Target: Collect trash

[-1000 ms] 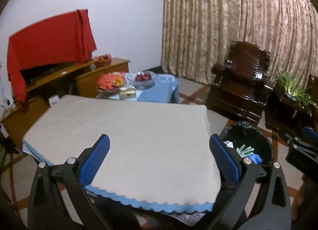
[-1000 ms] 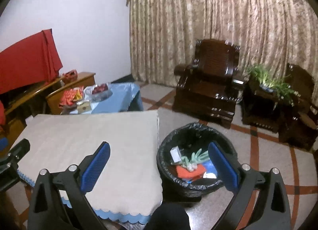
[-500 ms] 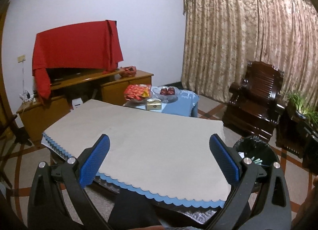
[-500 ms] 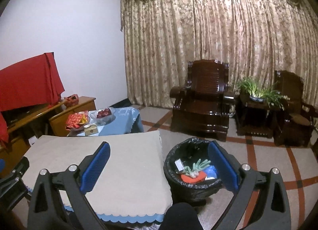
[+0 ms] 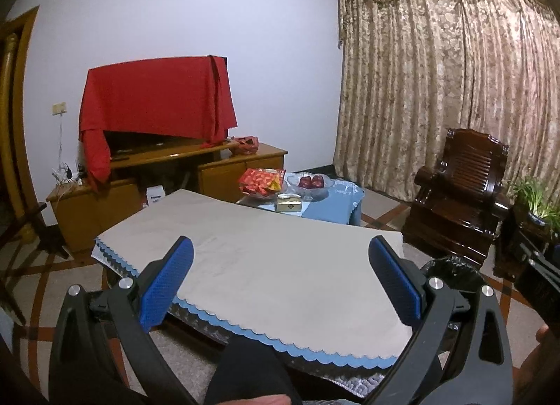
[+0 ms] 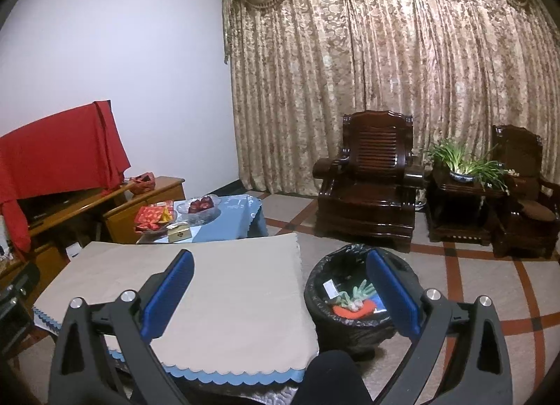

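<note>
Bin [image 5: 451, 267] half behind claw finger [image 5: 393, 282]

A round trash bin [image 6: 353, 317] lined with a black plastic bag was seen standing upright on the floor, just beside the right-hand edge of a low table [image 6: 210, 286] covered with a beige cloth. Inside it, several pieces of trash were seen lying together: a pale green glove [image 6: 360, 291] with its fingers spread, resting on something orange-red [image 6: 350, 310], a small white card or wrapper [image 6: 329, 289] toward the left wall, and a blue item [image 6: 379, 304] on the right. In the left wrist view, only the crinkled black rim of the bin [image 5: 451, 270] was seen.
</note>
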The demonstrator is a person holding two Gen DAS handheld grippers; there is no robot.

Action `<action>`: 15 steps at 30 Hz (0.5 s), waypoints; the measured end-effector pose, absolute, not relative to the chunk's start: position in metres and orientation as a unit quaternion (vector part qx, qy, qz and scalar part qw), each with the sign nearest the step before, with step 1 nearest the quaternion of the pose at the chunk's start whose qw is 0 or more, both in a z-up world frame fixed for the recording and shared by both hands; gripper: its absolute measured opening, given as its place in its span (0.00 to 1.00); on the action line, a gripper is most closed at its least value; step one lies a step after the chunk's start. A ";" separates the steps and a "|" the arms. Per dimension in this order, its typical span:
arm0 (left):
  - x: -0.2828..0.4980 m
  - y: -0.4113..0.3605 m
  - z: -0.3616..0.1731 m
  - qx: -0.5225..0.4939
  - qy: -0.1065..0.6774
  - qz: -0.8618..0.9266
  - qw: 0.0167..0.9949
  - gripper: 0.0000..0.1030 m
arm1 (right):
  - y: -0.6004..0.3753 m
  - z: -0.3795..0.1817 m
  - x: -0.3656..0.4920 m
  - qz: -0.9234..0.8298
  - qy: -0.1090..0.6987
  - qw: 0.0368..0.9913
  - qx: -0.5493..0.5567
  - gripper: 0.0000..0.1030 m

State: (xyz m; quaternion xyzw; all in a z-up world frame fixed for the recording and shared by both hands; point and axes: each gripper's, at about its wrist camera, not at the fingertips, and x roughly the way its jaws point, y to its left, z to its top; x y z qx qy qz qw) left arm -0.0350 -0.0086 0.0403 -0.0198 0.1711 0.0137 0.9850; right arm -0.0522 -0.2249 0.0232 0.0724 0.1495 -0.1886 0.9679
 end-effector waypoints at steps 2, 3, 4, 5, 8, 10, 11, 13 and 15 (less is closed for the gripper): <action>-0.037 -0.009 0.041 -0.016 0.167 0.017 0.986 0.95 | -0.227 0.023 -0.054 -0.188 0.148 0.968 0.073 0.94; -0.038 -0.010 0.041 -0.017 0.167 0.018 0.986 0.95 | -0.227 0.023 -0.054 -0.188 0.147 0.968 0.073 0.94; -0.039 -0.010 0.041 -0.019 0.166 0.021 0.986 0.95 | -0.228 0.023 -0.055 -0.189 0.147 0.968 0.074 0.94; -0.040 -0.010 0.041 -0.018 0.165 0.022 0.986 0.95 | -0.229 0.023 -0.056 -0.189 0.146 0.968 0.076 0.94; -0.042 -0.012 0.042 -0.018 0.164 0.026 0.986 0.95 | -0.232 0.023 -0.059 -0.193 0.148 0.967 0.078 0.94; -0.042 -0.011 0.042 -0.019 0.164 0.028 0.986 0.95 | -0.234 0.023 -0.059 -0.196 0.148 0.966 0.080 0.94; -0.042 -0.010 0.042 -0.019 0.164 0.029 0.986 0.95 | -0.235 0.023 -0.059 -0.198 0.147 0.966 0.080 0.94; -0.043 -0.009 0.042 -0.020 0.163 0.031 0.986 0.95 | -0.236 0.023 -0.059 -0.201 0.146 0.965 0.080 0.94; -0.044 -0.007 0.042 -0.020 0.162 0.036 0.986 0.95 | -0.237 0.024 -0.060 -0.203 0.146 0.965 0.081 0.94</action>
